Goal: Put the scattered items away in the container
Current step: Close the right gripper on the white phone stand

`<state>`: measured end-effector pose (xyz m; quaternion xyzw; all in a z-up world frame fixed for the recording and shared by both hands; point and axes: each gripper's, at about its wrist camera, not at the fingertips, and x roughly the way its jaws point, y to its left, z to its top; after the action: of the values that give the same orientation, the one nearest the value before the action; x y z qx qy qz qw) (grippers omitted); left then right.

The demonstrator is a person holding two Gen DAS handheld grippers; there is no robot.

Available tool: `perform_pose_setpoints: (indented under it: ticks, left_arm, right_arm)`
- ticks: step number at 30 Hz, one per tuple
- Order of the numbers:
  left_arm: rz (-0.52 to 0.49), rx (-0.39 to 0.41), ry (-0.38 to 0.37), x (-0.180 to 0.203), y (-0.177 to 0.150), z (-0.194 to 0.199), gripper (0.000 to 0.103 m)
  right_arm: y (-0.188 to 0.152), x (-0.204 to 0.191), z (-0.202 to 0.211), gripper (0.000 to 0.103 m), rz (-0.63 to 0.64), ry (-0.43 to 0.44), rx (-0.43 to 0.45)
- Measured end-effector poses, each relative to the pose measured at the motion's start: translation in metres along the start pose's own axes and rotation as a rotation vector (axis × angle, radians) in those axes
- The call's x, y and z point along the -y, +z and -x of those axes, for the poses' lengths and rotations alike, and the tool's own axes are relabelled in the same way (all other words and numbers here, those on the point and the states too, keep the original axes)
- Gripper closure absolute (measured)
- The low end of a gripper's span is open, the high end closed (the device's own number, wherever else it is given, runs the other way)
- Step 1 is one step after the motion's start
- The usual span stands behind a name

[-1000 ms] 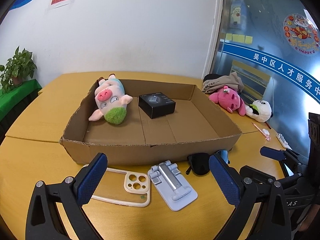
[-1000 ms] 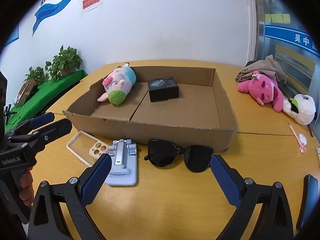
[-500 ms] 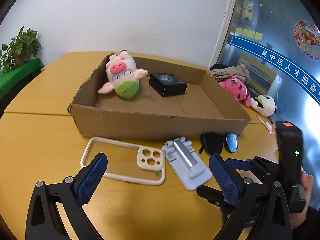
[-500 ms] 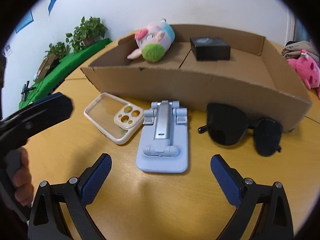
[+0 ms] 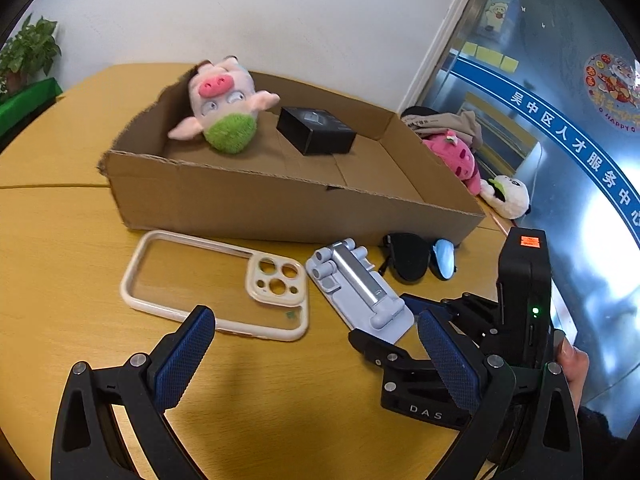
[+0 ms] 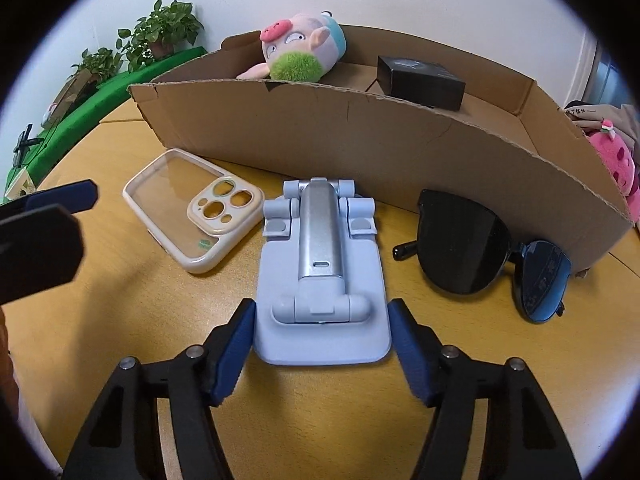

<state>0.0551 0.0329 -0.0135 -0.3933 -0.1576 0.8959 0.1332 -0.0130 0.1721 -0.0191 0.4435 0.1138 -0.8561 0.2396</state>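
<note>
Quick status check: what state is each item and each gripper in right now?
Cardboard box: open-topped.
Pig plush: in box.
Black box: in box, shut.
Phone case: on table, empty.
Phone stand: folded flat.
Sunglasses: folded.
Right gripper: closing around stand.
Left gripper: open, empty.

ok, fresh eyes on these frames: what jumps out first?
The right gripper, its jaws closing around the near end of the pale blue folding phone stand on the yellow wooden table. Behind it stands the shallow brown cardboard box, holding an upside-down pink plush pig and a small black box.
</note>
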Motion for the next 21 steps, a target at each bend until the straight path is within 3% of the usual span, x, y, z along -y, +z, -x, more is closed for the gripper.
perform_pose_setpoints:
  ticks: [4, 7, 9, 15, 21]
  left_arm:
    - [0.051, -0.078, -0.117, 0.006, 0.005, -0.025, 0.003]
    - [0.084, -0.145, -0.176, 0.016, 0.009, -0.046, 0.012]
    - [0.078, -0.183, -0.205, 0.026, 0.010, -0.060, 0.023]
    - [0.125, -0.278, -0.200, 0.033, 0.006, -0.092, 0.051]
    - [0.130, -0.270, -0.216, 0.040, 0.008, -0.088, 0.054]
  right_arm:
    - [-0.006, 0.018, 0.010, 0.038, -0.110, 0.088, 0.011]
    - [-0.012, 0.028, 0.016, 0.038, -0.159, 0.125, 0.013]
    - [-0.016, 0.034, 0.020, 0.038, -0.190, 0.152, 0.013]
    - [-0.027, 0.041, 0.028, 0.038, -0.223, 0.190, 0.027]
    - [-0.026, 0.045, 0.030, 0.038, -0.241, 0.206, 0.048]
